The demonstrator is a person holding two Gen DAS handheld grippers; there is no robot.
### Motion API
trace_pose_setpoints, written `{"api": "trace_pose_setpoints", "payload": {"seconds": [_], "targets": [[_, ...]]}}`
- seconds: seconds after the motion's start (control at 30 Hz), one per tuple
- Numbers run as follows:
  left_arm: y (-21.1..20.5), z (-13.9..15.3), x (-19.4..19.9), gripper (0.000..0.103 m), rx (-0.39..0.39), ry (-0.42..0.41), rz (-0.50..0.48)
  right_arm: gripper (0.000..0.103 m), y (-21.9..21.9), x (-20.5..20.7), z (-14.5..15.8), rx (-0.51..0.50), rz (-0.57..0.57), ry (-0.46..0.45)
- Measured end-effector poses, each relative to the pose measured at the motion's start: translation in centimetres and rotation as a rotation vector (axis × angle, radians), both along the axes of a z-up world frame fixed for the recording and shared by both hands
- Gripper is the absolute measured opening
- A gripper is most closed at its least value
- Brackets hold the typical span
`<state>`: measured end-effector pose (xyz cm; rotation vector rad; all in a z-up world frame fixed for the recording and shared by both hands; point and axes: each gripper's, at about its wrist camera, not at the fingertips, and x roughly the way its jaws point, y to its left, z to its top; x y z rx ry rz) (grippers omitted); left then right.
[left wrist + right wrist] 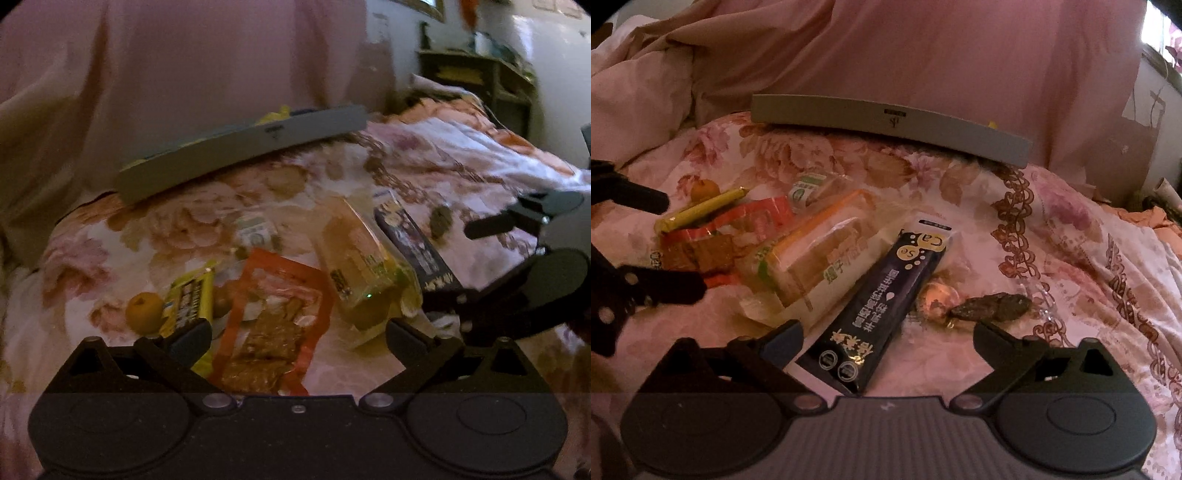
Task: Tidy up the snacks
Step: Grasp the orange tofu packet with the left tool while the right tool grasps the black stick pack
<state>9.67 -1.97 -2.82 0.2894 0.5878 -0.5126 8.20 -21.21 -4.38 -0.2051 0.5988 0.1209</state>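
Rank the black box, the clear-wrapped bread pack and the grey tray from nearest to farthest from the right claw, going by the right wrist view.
1. Black box: between the open fingers of the right claw, its near end at the claw's mouth.
2. Clear-wrapped bread pack: left of the box, a little farther back.
3. Grey tray: farthest, at the back against the pink bedding.

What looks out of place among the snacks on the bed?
Nothing looks spilled or torn. The snacks lie in a loose jumble: the orange packet, the bread pack and the black box overlap at odd angles. A small dark wrapped piece lies apart beside the box. The grey tray sits tilted on the bedding.
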Motion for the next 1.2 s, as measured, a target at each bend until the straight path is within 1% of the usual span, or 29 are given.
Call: {"api": "trace_pose_setpoints", "payload": {"seconds": [0.07, 0.13, 0.17, 0.23, 0.3, 0.37, 0.43, 0.47, 0.53, 0.6, 0.63, 0.67, 0.7, 0.73, 0.77, 0.83, 0.97, 1.0, 1.1, 1.2], "targets": [[-0.1, -0.3, 0.6, 0.097, 0.007, 0.015, -0.015, 0.089, -0.2, 0.1, 0.0, 0.002, -0.006, 0.001], [-0.3, -0.6, 1.1, 0.094, 0.046, 0.024, -0.013, 0.082, -0.3, 0.0, 0.0, 0.022, -0.005, -0.012], [-0.4, -0.7, 1.3, 0.091, 0.073, 0.025, -0.007, 0.080, -0.4, -0.1, 0.1, 0.031, -0.001, -0.013], [-0.5, -0.9, 1.5, 0.091, 0.113, 0.024, -0.011, 0.076, -0.5, -0.1, 0.1, 0.040, 0.003, -0.020], [-0.6, -1.0, 1.5, 0.091, 0.132, 0.030, -0.024, 0.071, -0.6, -0.1, 0.2, 0.058, 0.007, -0.021], [-1.1, -1.2, 1.7, 0.091, 0.182, 0.045, -0.039, 0.065, -0.7, 0.1, 0.2, 0.084, 0.012, -0.014], [-1.5, -1.7, 2.0, 0.091, 0.223, 0.080, -0.056, 0.064, -0.9, 0.3, 0.1, 0.117, 0.019, -0.001], [-1.5, -1.9, 2.1, 0.091, 0.223, 0.089, -0.051, 0.064, -1.0, 0.4, 0.1, 0.133, 0.021, 0.007], [-1.3, -1.9, 2.2, 0.091, 0.192, 0.107, -0.026, 0.060, -1.4, 0.8, -0.1, 0.171, 0.021, 0.025], [-1.2, -1.8, 2.2, 0.085, 0.177, 0.118, -0.004, 0.054, -1.7, 1.0, -0.1, 0.205, 0.020, 0.041], [-1.2, -1.7, 2.2, 0.079, 0.172, 0.122, 0.012, 0.047, -1.8, 1.0, 0.0, 0.215, 0.023, 0.043], [-1.1, -1.5, 2.3, 0.074, 0.162, 0.132, 0.030, 0.044, -1.7, 0.9, 0.0, 0.214, 0.023, 0.043], [-1.0, -1.4, 2.5, 0.070, 0.149, 0.145, 0.046, 0.043, -1.7, 0.9, 0.1, 0.214, 0.021, 0.042], [-0.9, -1.3, 2.6, 0.063, 0.134, 0.165, 0.067, 0.038, -1.8, 0.8, 0.2, 0.220, 0.019, 0.043], [-0.8, -1.1, 2.7, 0.062, 0.116, 0.186, 0.088, 0.034, -2.0, 0.8, 0.3, 0.226, 0.013, 0.047], [-0.7, -0.8, 2.8, 0.061, 0.078, 0.222, 0.122, 0.029, -2.2, 0.7, 0.5, 0.237, 0.007, 0.050], [-0.5, -0.3, 2.5, 0.061, 0.002, 0.337, 0.183, 0.020, -2.4, -0.1, 1.5, 0.222, 0.014, 0.046], [-0.5, -0.3, 2.3, 0.061, -0.001, 0.347, 0.183, 0.020, -2.4, -0.3, 1.7, 0.219, 0.022, 0.042], [-1.0, -0.5, 2.1, 0.064, 0.024, 0.328, 0.167, 0.020, -2.5, -0.4, 2.0, 0.255, 0.054, 0.042], [-1.3, -1.1, 2.1, 0.072, 0.042, 0.305, 0.148, 0.025, -2.7, -0.1, 1.7, 0.313, 0.079, 0.057]]}}
